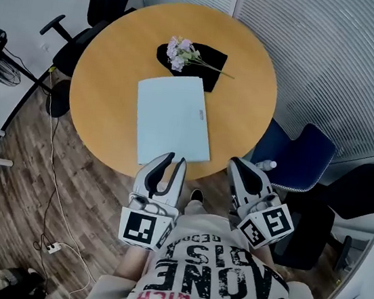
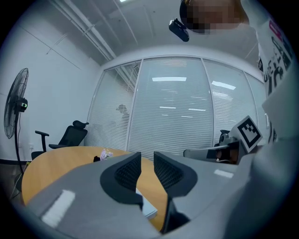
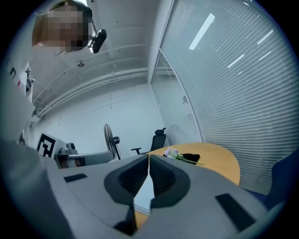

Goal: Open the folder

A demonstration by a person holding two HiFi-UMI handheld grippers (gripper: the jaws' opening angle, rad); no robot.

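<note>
Just ahead of left gripper [image 1: 175, 159], jaws parted, empty: pale-blue flat rectangular folder [image 1: 173, 117] on round wooden table [image 1: 104, 100], long axis running away; right gripper [image 1: 238, 164], jaws together, farther right.

folder [image 1: 172, 118] on table [image 1: 106, 87], flowers [image 1: 180, 52] behind

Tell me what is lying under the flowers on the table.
A flat black piece, perhaps cloth, lies under the flowers on the table. The part beneath the blooms is covered.

Across white cotton T-shirt [image 1: 223, 287], nearest: warped black print, roughly "ONE" and "DIS". Small label [image 1: 200, 115] on pale blue folder [image 1: 172, 119]: illegible.
</note>
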